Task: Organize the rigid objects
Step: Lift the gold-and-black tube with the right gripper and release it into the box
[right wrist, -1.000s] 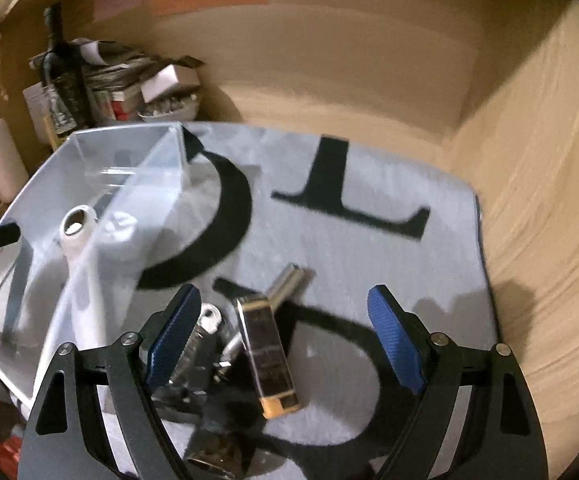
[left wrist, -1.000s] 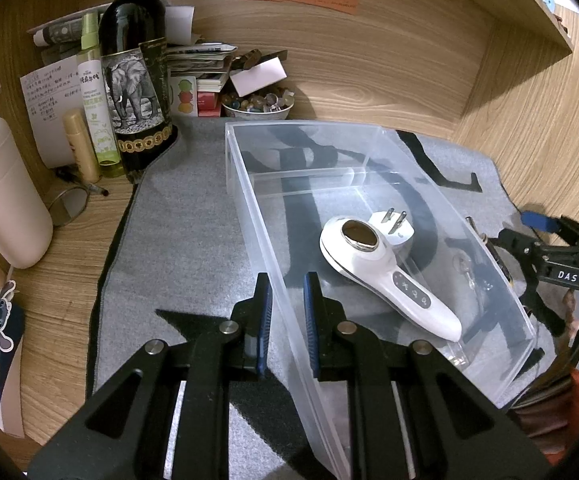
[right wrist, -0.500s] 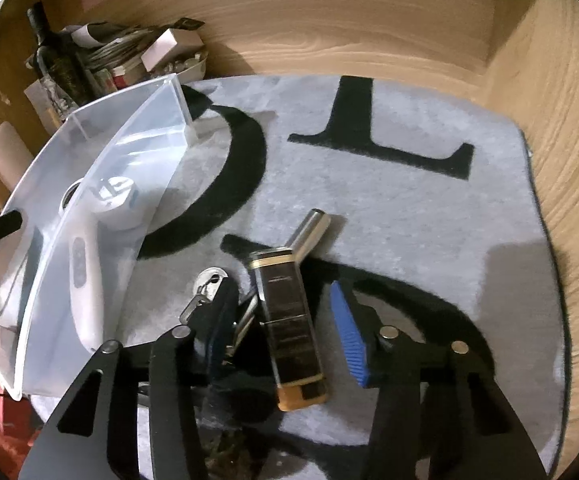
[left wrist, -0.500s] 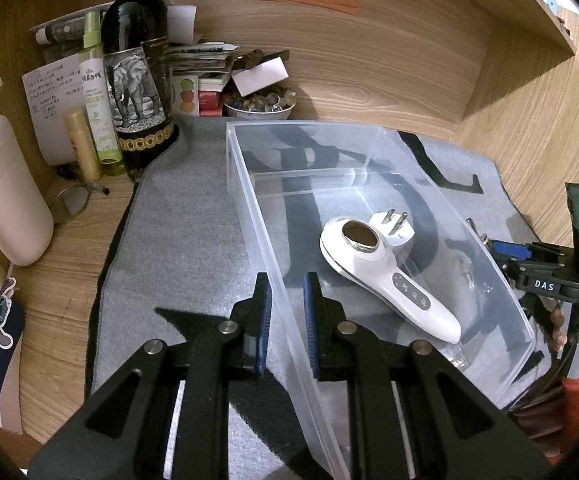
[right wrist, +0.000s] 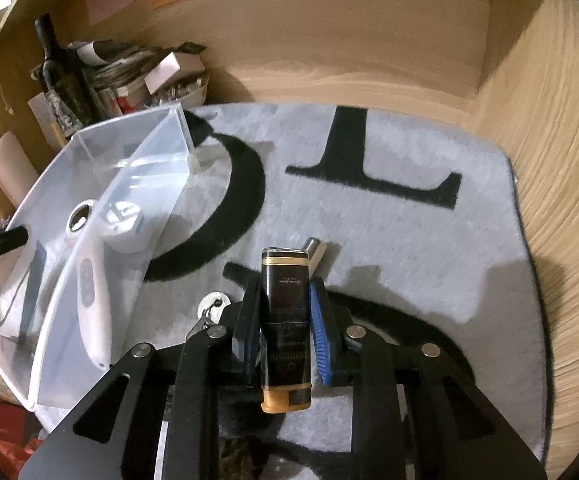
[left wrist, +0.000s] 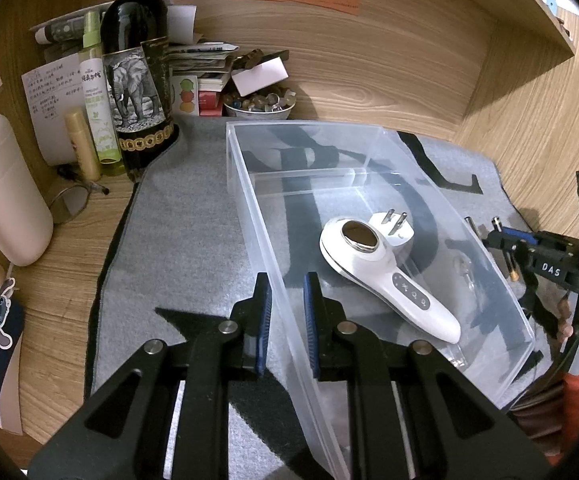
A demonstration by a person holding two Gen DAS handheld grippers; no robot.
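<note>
Black flat lighter with an amber base (right wrist: 286,328) lies between the closing pads of the right gripper (right wrist: 285,322), its long axis along the fingers. Clear plastic bin (right wrist: 101,280) stands to its left, its wall clamped by the left gripper (left wrist: 287,322).

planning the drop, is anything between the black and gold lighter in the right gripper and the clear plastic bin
Only the clear plastic bin's near wall; its top is open. The right gripper, jaws closing on the black and gold lighter, must lift it over that.

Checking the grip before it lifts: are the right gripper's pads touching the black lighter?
Touching. In the right wrist view the right gripper is closing, both pads flat against the sides of the lighter, with no gap visible.
</note>
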